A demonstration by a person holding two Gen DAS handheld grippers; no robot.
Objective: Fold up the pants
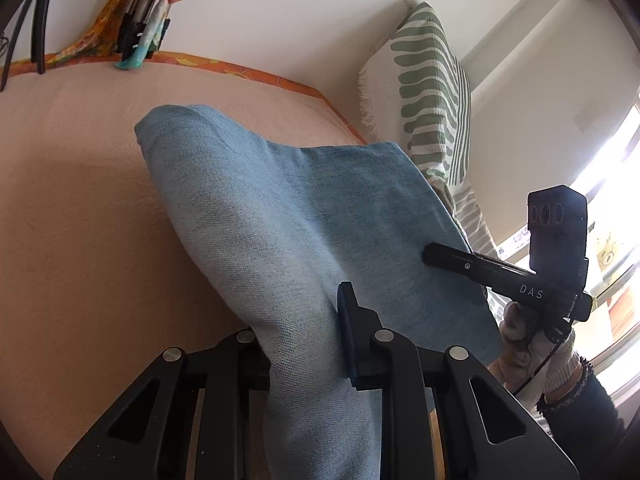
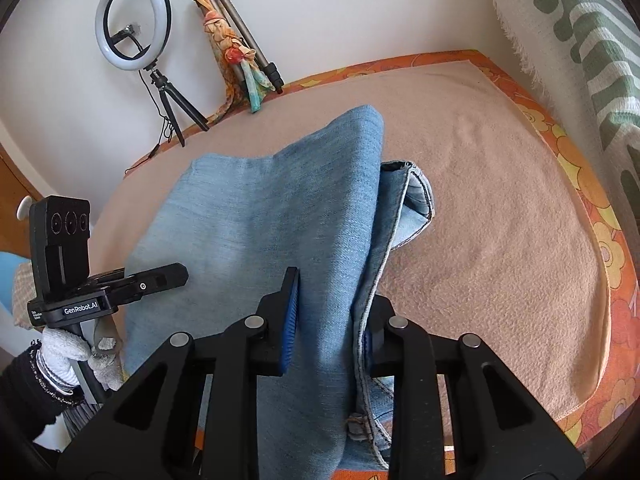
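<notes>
Light blue denim pants lie partly folded on the peach blanket and rise toward both grippers. My left gripper is shut on a bunch of the denim, lifting it. My right gripper is shut on the denim near a seamed edge, with a waistband or hem part hanging beside it. Each gripper shows in the other's view: the right gripper at the cloth's right edge, the left gripper at its left edge.
A green-striped cushion stands at the bed's right. A ring light on a tripod and a folded tripod with a colourful scarf lean against the white wall. The blanket has an orange flowered border.
</notes>
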